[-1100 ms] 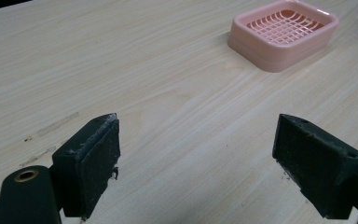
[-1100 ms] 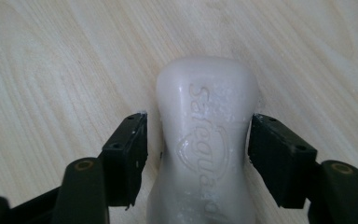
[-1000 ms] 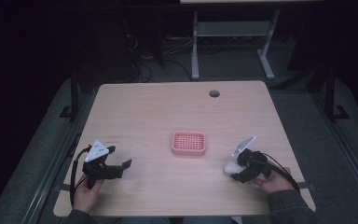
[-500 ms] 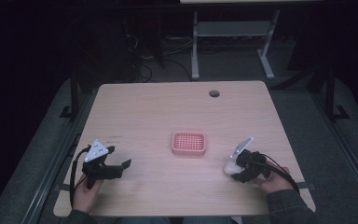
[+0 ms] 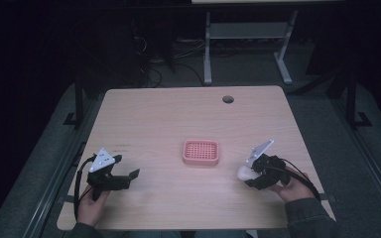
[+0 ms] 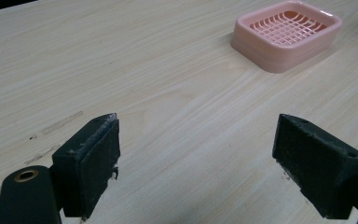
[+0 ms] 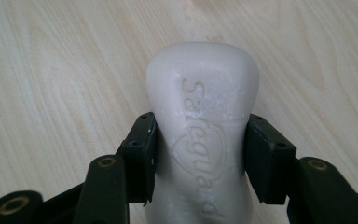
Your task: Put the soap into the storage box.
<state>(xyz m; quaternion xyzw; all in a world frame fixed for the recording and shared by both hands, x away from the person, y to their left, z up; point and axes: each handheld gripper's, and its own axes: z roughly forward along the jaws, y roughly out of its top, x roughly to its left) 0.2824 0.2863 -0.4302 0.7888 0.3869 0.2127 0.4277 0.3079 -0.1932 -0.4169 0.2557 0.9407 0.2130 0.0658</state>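
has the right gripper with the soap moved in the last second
No. The right gripper, shut on the white soap bar, sits at the same spot right of the pink soap dish on the table.

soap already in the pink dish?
No, the pink soap dish sits empty mid-table, while the white soap bar is clamped between the jaws of the right hand-held gripper.

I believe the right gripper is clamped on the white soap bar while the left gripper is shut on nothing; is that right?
Not quite: the left gripper is open, its jaws wide apart over bare table in the left gripper view. The right gripper is indeed clamped on the white soap bar.
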